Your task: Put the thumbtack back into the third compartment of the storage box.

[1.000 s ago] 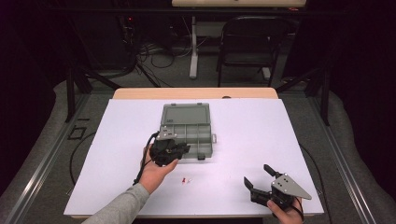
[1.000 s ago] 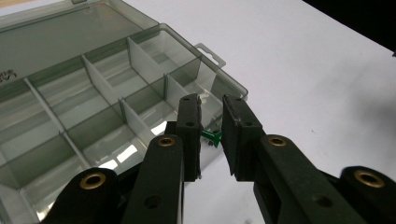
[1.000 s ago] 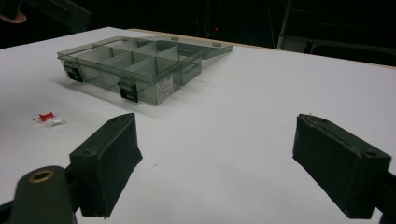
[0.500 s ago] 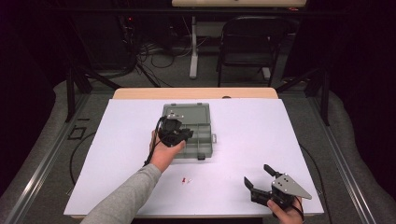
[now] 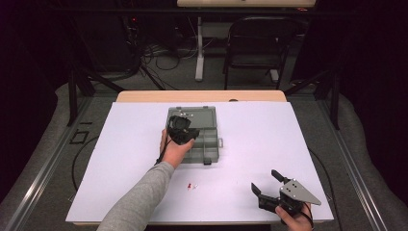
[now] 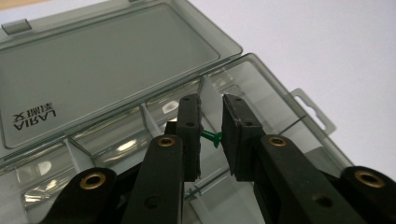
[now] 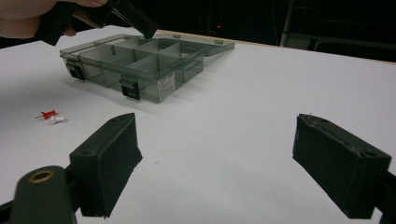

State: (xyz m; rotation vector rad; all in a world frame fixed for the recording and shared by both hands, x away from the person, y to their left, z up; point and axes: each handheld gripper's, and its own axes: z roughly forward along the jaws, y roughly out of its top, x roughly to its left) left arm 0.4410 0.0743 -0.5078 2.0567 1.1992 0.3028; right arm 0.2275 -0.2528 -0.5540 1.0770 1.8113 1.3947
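Over the smoky-grey clear plastic compartment box at the middle of the white table, the left gripper hangs with its jaws nearly together, and pinched between the two black pads is a small green push pin. Seen from the left gripper view, the pin sits crosswise in the narrow gap, the pads pressing on it from both sides, right above one of the box's divided compartments; which compartment exactly is hard to call. The box lid lies folded flat open on the far side, lettering visible through it.

Down at the near right corner of the table, the right gripper rests in the person's hand with its jaws spread wide and nothing between them, well apart from the box.

Between the two, on the bare white surface, lie a small red push pin and a small white push pin, just beside each other, nearer the front edge than the box.
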